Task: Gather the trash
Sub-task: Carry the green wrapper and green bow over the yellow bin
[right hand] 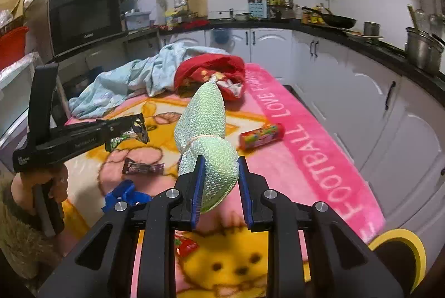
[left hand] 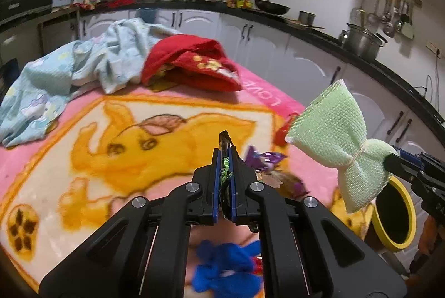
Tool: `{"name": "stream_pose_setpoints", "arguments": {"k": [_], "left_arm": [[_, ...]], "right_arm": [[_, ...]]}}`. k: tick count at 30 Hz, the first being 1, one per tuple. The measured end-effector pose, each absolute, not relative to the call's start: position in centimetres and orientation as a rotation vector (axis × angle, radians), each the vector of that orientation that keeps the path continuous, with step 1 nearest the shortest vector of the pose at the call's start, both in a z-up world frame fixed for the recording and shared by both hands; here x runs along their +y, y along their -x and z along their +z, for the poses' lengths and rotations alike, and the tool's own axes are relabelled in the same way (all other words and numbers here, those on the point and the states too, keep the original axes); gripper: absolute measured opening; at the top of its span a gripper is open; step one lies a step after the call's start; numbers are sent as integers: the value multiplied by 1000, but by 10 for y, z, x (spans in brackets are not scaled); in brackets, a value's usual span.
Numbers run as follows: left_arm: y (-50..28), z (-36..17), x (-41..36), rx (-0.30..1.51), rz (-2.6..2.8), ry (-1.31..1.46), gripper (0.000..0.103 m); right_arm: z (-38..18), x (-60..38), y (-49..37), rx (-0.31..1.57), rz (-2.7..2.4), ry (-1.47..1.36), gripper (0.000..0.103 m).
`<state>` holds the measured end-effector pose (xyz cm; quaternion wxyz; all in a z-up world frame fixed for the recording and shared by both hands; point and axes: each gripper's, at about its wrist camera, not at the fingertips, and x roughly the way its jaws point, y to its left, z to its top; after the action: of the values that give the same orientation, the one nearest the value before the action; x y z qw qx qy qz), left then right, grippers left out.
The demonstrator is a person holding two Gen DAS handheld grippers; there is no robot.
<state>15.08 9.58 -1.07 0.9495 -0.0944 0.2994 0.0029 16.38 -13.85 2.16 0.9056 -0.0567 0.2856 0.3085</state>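
My left gripper [left hand: 225, 153] is shut on a crumpled black and green snack wrapper [left hand: 225, 138], held up over the pink and yellow blanket [left hand: 83, 175]. The right wrist view shows that wrapper [right hand: 133, 131] sticking out of the left gripper [right hand: 111, 132] at the left. My right gripper [right hand: 219, 173] is shut on a pale green mesh scrubber [right hand: 205, 125] tied like a bow. In the left wrist view the scrubber [left hand: 333, 131] hangs above a yellow-rimmed bin [left hand: 411, 211]. On the blanket lie a purple wrapper [right hand: 143, 167], a red tube [right hand: 261, 136] and a small red wrapper [right hand: 186, 245].
A red garment [right hand: 211, 67] and a light blue cloth [right hand: 130, 81] are piled at the blanket's far end. A blue crumpled piece [right hand: 125, 196] lies near my grippers. White cabinets [right hand: 347, 92] and a cluttered black counter run along the right. A microwave [right hand: 83, 20] stands at left.
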Motion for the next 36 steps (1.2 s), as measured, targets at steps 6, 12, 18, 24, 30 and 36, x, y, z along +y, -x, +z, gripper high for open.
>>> {"name": "stream_pose_setpoints", "arguments": {"k": [6,12,18,24,30,36], "left_arm": [[-152,-3,68,593,-40,169,2],[-152,2,40,586,-86,139,2],[-154,2,17,583,-127,122,2],[-158,3,-6,587,-177,112,2],[-160,8,-32,576,-222,85,2],[-164,10,-56,572,-265,60,2]], "right_arm": [[29,-165,-160,570,597,83,23],[33,-187,-155,560,559,58,22],[34,-207,-150,553,521,49,22],[33,-232,-146,553,472,26,23],[34,-257,-142,539,419,2,23],[33,-283,-138,534,372,-26,23]]}}
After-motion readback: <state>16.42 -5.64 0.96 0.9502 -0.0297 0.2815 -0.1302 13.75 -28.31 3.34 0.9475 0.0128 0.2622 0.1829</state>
